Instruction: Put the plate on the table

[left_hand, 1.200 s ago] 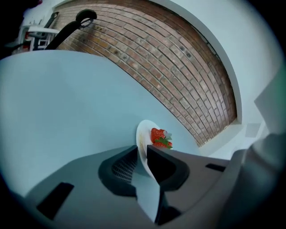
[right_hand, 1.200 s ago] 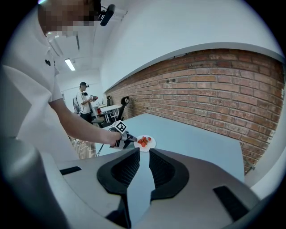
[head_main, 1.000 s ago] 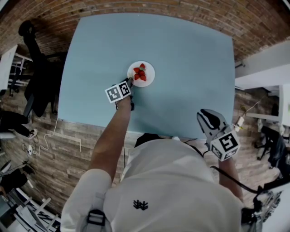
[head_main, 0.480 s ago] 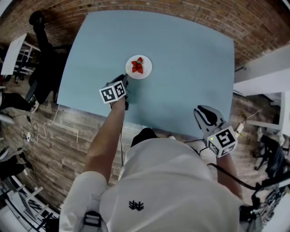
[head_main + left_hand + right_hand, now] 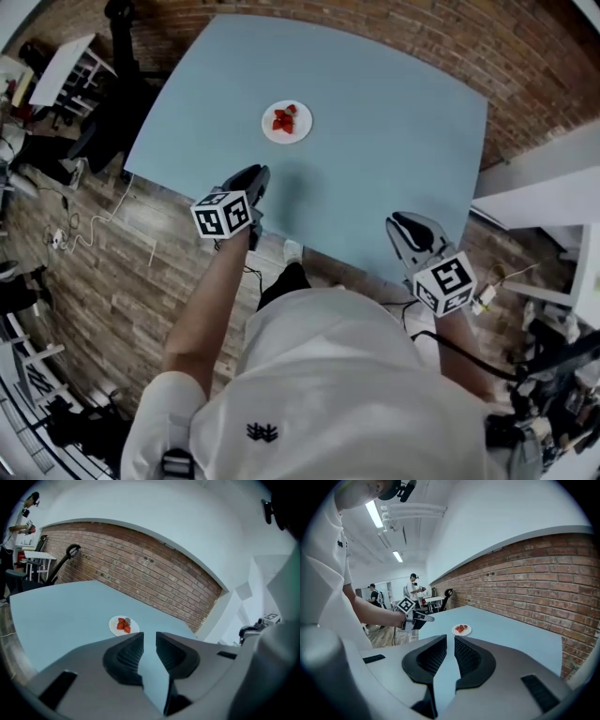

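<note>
The plate (image 5: 287,122) sits flat on the blue table (image 5: 403,141), a little in from the near edge, with strawberries (image 5: 285,119) on it. Nothing is touching it. The left gripper (image 5: 251,180) hangs over the table's near edge, well apart from the plate and pointed toward it; its jaws are drawn almost together with only a slit between them, and nothing is in it. The right gripper (image 5: 405,228) is off by the table's near right corner, jaws likewise nearly closed and empty, and plays no part. To my eye the placing is done and this is the letting-go end of it. All the next move calls for is keeping both grippers clear of the plate so it isn't nudged; no further grasp seems needed
</note>
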